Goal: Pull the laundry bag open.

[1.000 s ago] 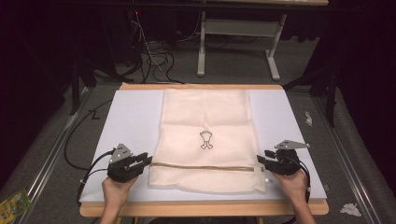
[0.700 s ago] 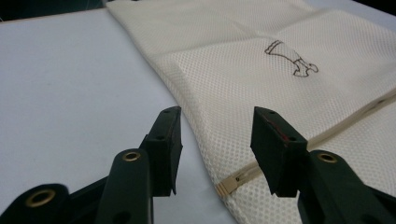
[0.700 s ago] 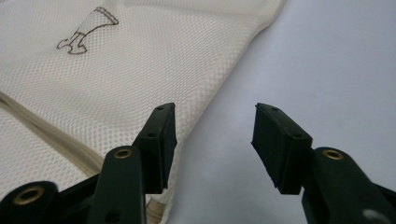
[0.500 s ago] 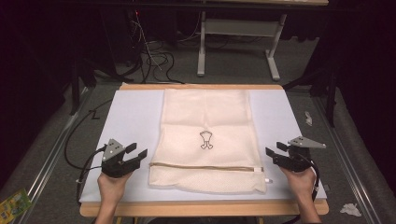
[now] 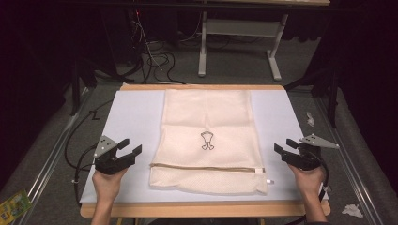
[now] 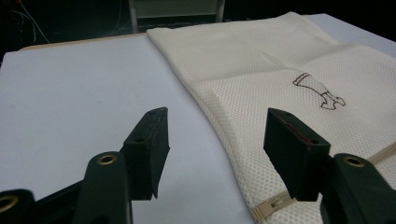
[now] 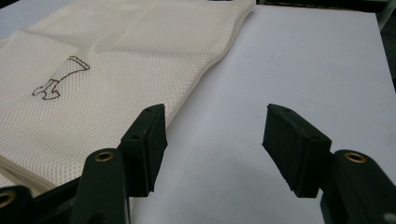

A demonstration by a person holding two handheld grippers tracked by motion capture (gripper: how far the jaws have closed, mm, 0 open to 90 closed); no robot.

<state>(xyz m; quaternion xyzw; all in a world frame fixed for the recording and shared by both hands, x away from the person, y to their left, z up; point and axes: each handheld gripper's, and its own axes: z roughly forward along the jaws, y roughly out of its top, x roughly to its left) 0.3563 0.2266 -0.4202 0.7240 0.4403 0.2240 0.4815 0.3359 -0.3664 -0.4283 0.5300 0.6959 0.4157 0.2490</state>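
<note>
A cream mesh laundry bag (image 5: 206, 117) lies flat on the white mat (image 5: 136, 122), with a small dark emblem (image 5: 207, 140) at its middle and a zipper (image 5: 206, 168) across its near end. My left gripper (image 5: 130, 146) hovers left of the bag, at about the zipper's level, and is apart from it. Its jaws have just been opening and nothing is between them. My right gripper (image 5: 284, 145) hovers right of the bag; its jaws have also just been opening on nothing. In the left gripper view the gripper (image 6: 217, 116) faces the bag's edge (image 6: 280, 56) and zipper end (image 6: 273, 205). The right gripper (image 7: 215, 112) stands wide over the mat beside the bag (image 7: 93, 70).
The mat covers a wooden table whose edge (image 5: 202, 209) runs along the front. Beyond it are floor cables (image 5: 155, 58) and a desk frame (image 5: 239, 28). Crumpled scraps (image 5: 351, 210) lie on the floor at right and a green packet (image 5: 14, 205) at left.
Both grippers have moved outward from the bag's side edges near the zipper, and their jaws have spread wider. The bag lies still.
</note>
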